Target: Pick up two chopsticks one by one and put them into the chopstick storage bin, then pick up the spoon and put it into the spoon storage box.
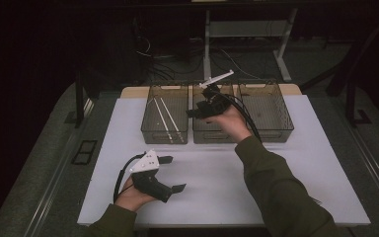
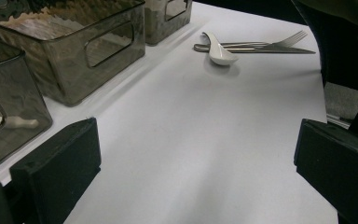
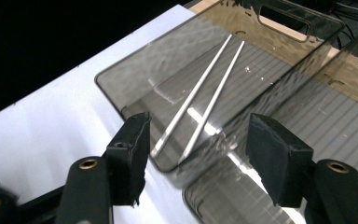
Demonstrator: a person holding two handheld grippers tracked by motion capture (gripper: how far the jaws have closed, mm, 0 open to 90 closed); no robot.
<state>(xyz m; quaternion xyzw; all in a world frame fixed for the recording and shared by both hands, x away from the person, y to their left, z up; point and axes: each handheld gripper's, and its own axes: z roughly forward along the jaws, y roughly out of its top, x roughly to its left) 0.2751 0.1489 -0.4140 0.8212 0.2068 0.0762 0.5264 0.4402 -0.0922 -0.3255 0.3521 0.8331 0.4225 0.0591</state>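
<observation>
We see a white worktop (image 1: 276,163) whose near half lies mostly bare, with open room between the two hands. Three smoky clear bins stand in a row along its far edge, touching or nearly so, and a strip of wood shows behind them. Past the worktop's edges the floor drops into darkness, with cables and desk legs dimly visible.

The left tongs (image 1: 172,174) sit low over the near left part of the worktop, held in the left hand (image 1: 131,197). Their jaws stand wide apart and hold nothing; in the left gripper view the bare white surface fills the gap between them. Beyond, near the worktop's edge, a white spoon (image 2: 219,50), a fork (image 2: 279,41) and what may be a knife (image 2: 261,49) lie together, touching. We cannot make them out in the high view, where the right sleeve (image 1: 276,187) covers that part.

The right tongs (image 1: 197,109) hover over the middle bin (image 1: 212,133), their grey plate tilted up. Their jaws are also open and empty, as the right gripper view shows.

The left bin (image 1: 150,116) holds a pair of pale chopsticks (image 3: 200,105) lying side by side on its floor, nearly parallel. The middle bin's contents are largely hidden by the right hand (image 1: 229,121). The right bin (image 1: 269,106) looks empty, though its ribbed floor and glare make that hard to confirm.
</observation>
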